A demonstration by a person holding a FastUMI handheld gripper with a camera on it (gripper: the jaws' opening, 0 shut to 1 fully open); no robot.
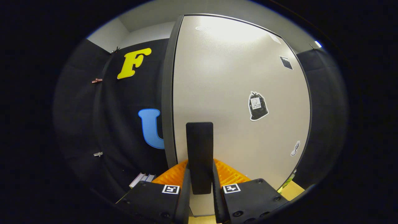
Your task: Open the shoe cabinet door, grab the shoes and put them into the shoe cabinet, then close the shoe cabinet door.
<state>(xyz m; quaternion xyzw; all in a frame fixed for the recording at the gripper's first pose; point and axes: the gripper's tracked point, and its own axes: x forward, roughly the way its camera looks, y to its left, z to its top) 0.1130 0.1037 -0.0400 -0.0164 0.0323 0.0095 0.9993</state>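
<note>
One step of four in hand, judging by the grip. Holding the gripper (pixel 200 183) closed on the door handle (pixel 199 146), pressing a finger against each side of the upright bar and leaving its top end standing free above the fingertips. Pointing the tongs straight at the shoe cabinet door (pixel 236 77), just ahead, with the handle sitting low on the panel near its dark left edge (pixel 168 93).

Noting three stickers on the pale door face beyond the handle: a dark bag-shaped one (pixel 257 106) mid-panel, a small pale one (pixel 295 148) lower right, and a dark square one (pixel 286 62) near the top corner. Not attempting to identify them further.

Seeing the door edge as a thick band, possibly meaning a slight swing outward; not being able to tell from this angle whether the door is shut or ajar. Treating it as not yet properly open.

Logging, farther off, the booth wall (pixel 124 124) to the left of the door with a small clip (pixel 97 80) pinned on it, some pale flat pieces (pixel 141 179) low beside the left finger, and a strip of wood-toned floor (pixel 293 189) to the lower right.

Counting as outstanding: pulling the door fully open, fetching the shoes, placing them inside, closing up. Estimating progress as early, with nearly everything left to do.
</note>
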